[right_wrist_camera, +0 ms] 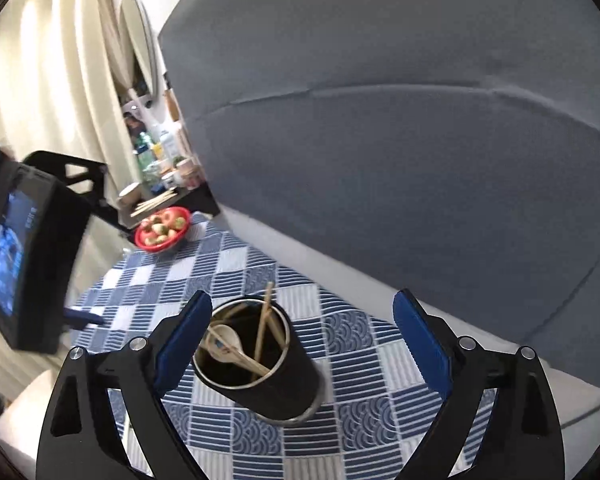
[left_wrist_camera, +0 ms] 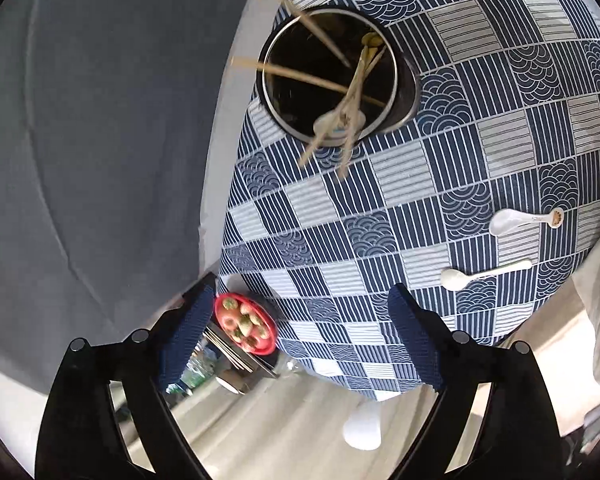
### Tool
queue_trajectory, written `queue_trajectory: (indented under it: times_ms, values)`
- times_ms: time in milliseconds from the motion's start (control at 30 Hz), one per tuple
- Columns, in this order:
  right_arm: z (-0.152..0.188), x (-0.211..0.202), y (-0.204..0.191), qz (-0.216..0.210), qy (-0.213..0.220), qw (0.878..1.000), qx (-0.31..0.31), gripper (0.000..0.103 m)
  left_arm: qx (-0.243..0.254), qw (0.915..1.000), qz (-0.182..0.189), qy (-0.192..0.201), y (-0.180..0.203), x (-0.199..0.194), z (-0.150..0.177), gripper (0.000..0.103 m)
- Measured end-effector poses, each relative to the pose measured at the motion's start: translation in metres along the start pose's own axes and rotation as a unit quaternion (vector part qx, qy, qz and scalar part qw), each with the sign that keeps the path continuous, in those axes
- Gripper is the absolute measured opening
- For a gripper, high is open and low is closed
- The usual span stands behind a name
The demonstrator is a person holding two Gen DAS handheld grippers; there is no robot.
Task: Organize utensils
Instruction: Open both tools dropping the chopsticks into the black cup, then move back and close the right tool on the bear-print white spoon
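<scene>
A black utensil holder (left_wrist_camera: 332, 80) with a metal rim stands on the blue patterned tablecloth (left_wrist_camera: 380, 208). Several wooden chopsticks (left_wrist_camera: 300, 76) and a white spoon (left_wrist_camera: 332, 124) lean inside it. Two more white spoons (left_wrist_camera: 520, 220) (left_wrist_camera: 480, 276) lie on the cloth to the right. My left gripper (left_wrist_camera: 300, 296) hangs open over the table's near edge, nothing between its fingers. In the right wrist view the holder (right_wrist_camera: 296, 380) stands low between the wide-open fingers of my right gripper (right_wrist_camera: 304, 300), and neither pad presses on it. Chopsticks (right_wrist_camera: 264, 328) and a spoon (right_wrist_camera: 224, 340) show inside.
A red bowl of fruit (left_wrist_camera: 246, 324) (right_wrist_camera: 162, 228) sits at the table's far corner. A grey cushioned backrest (right_wrist_camera: 380, 120) runs along one side. The left gripper's camera housing (right_wrist_camera: 28, 248) is at the left of the right wrist view. Bottles crowd a shelf (right_wrist_camera: 160, 152) behind.
</scene>
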State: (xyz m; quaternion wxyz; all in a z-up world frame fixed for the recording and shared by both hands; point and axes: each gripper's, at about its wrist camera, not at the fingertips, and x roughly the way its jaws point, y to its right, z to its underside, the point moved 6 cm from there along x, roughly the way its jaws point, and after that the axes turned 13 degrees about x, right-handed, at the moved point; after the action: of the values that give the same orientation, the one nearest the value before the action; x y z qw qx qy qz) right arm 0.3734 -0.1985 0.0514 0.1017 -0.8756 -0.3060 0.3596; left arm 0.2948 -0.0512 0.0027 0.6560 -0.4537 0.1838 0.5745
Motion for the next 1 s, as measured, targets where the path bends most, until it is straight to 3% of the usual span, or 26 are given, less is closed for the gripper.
queue_trajectory:
  times_ms: [67,300,400,533,867,1000]
  values:
    - [-0.001,-0.005,-0.001,0.006,0.004,1.000,-0.004,0.089,-0.021,0.9998,0.001,0.001,0.004,-0.002,0.009,0.092]
    - [0.007,-0.023,-0.009,0.022,0.003,1.000,-0.011,0.092,-0.102,0.9945,0.021,0.014,0.030,-0.009,0.043,0.092]
    - [0.009,-0.036,-0.013,0.036,0.029,0.999,-0.008,0.094,-0.141,0.9888,0.037,0.031,0.048,-0.013,0.056,0.092]
    - [0.014,-0.045,-0.019,0.028,0.029,0.999,0.000,0.094,-0.185,0.9806,0.051,0.039,0.067,-0.011,0.071,0.092]
    - [0.039,-0.043,-0.048,0.003,-0.003,0.999,-0.045,0.094,-0.295,0.9489,0.103,0.048,0.119,0.002,0.106,0.092]
    - [0.055,-0.034,-0.065,-0.014,-0.031,0.997,-0.075,0.095,-0.336,0.9315,0.129,0.056,0.145,0.007,0.114,0.092]
